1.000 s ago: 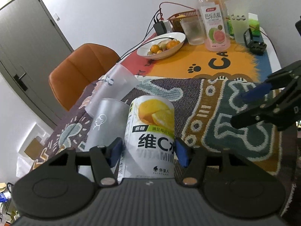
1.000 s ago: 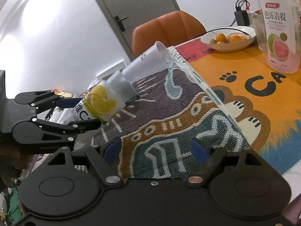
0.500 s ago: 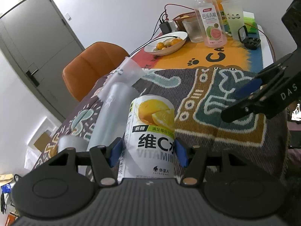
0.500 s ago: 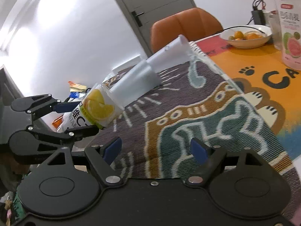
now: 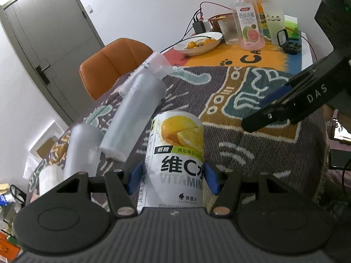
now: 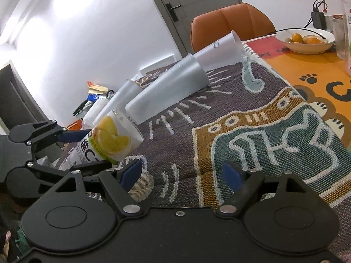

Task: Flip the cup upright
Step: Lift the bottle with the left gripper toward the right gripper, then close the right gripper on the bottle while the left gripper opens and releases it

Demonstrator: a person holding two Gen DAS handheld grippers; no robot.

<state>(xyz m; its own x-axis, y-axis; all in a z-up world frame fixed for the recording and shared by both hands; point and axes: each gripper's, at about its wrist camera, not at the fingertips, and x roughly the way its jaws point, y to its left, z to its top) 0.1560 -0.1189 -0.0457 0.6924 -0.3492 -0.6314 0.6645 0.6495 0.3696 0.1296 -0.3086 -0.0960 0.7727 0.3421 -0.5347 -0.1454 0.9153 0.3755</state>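
My left gripper (image 5: 173, 178) is shut on a white cup with a lemon print (image 5: 176, 160), held lying along the fingers near the table's near-left edge; the right wrist view shows it (image 6: 111, 143) tilted just above the cloth, with the left gripper's fingers (image 6: 65, 134) on both sides. Several frosted cups lie on their sides in a row on the cloth behind it (image 5: 133, 118) (image 6: 169, 92). My right gripper (image 6: 183, 174) is open and empty over the patterned cloth, to the right of the cup; its fingers (image 5: 285, 107) show in the left wrist view.
A patterned cloth (image 6: 252, 131) covers the table. At the far end stand a bowl of oranges (image 5: 198, 42), a glass, a guava drink bottle (image 5: 249, 24) and a frosted cup. An orange chair (image 5: 109, 65) stands at the left side.
The left gripper has pulled back toward the table's near edge with the lemon cup in it. More lying frosted cups have come into view. The right gripper has also drawn back.
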